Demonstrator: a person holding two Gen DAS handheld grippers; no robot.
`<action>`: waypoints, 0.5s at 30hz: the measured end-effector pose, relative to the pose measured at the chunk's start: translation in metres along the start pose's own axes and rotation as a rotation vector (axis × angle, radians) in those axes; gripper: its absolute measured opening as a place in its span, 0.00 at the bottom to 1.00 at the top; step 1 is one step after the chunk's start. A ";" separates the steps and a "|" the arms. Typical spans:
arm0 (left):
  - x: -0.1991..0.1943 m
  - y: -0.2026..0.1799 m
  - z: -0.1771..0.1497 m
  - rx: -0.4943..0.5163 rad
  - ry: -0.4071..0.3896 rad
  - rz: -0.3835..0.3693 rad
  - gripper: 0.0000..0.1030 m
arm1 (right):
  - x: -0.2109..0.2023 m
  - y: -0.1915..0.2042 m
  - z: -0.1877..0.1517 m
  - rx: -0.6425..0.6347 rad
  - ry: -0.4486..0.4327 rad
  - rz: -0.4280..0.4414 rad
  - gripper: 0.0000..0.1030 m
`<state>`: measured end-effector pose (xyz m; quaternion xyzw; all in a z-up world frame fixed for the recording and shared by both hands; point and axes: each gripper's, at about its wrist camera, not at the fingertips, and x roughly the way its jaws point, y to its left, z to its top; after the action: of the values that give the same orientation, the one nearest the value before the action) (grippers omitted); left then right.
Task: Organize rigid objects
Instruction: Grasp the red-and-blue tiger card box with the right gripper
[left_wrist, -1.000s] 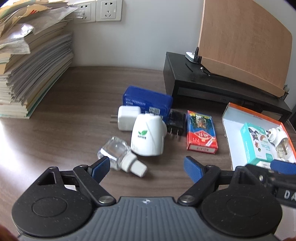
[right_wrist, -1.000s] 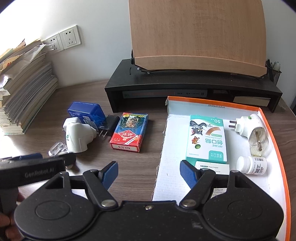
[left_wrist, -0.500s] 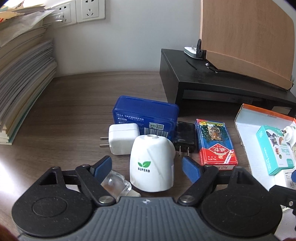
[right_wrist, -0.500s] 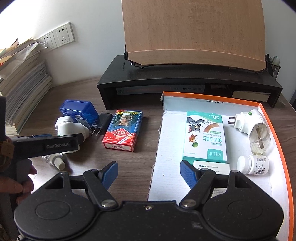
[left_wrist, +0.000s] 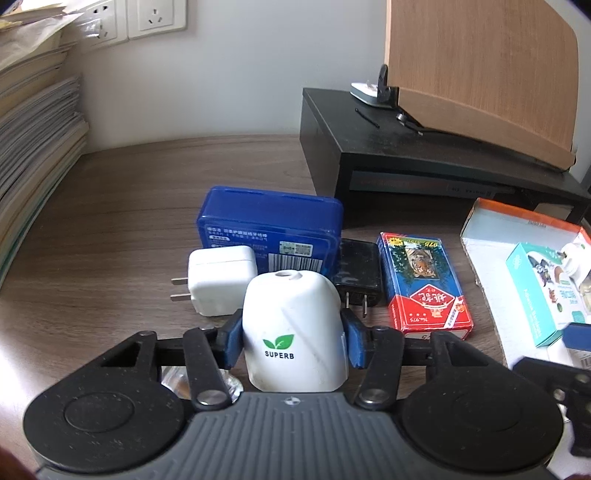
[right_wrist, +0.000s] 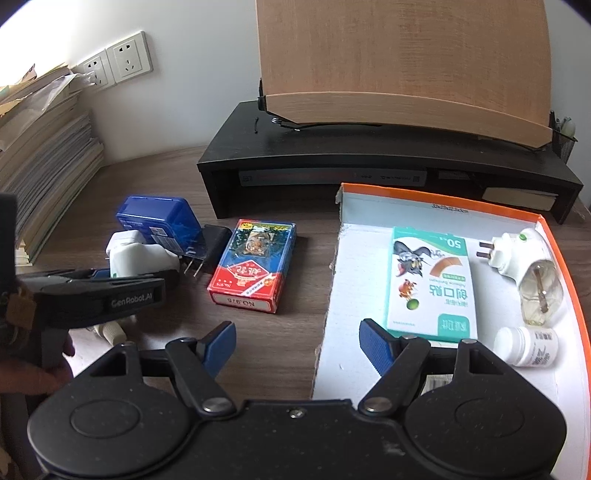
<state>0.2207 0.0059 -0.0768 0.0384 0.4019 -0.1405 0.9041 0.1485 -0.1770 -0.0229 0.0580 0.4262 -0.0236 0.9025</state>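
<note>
Four things are already lying in the orange-rimmed tray (right_wrist: 436, 192): a teal box (right_wrist: 430, 284), a plug-in vaporizer (right_wrist: 517, 254) with its bottle, a small white pill bottle (right_wrist: 526, 347), and a flat packet partly hidden by the right gripper (right_wrist: 297, 341). Five things are still being kept out on the surface (left_wrist: 110, 229): a blue case (left_wrist: 269, 221), a white charger (left_wrist: 219, 278), a black charger (left_wrist: 356, 277), a card pack (left_wrist: 421, 284) and the white SUPERB vaporizer (left_wrist: 293, 328). That vaporizer is being clamped upright between the jaws of the left gripper (left_wrist: 293, 341), resting at the near edge of the cluster and seemingly not yet lifted. The right gripper's jaws are being held apart with nothing between them, over the tray's left edge. The task is judged to be roughly half done, the carry to the tray remaining for this piece.
</note>
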 end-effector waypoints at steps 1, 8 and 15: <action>-0.003 0.001 0.000 -0.009 -0.006 0.001 0.52 | 0.002 0.001 0.002 -0.002 0.000 0.002 0.85; -0.030 0.009 -0.003 -0.080 -0.053 0.000 0.52 | 0.027 0.012 0.021 0.008 0.009 0.033 0.85; -0.047 0.020 -0.009 -0.145 -0.056 0.004 0.52 | 0.059 0.025 0.041 0.003 0.059 0.031 0.85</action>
<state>0.1899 0.0377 -0.0486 -0.0303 0.3856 -0.1103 0.9156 0.2197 -0.1565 -0.0401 0.0664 0.4515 -0.0085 0.8897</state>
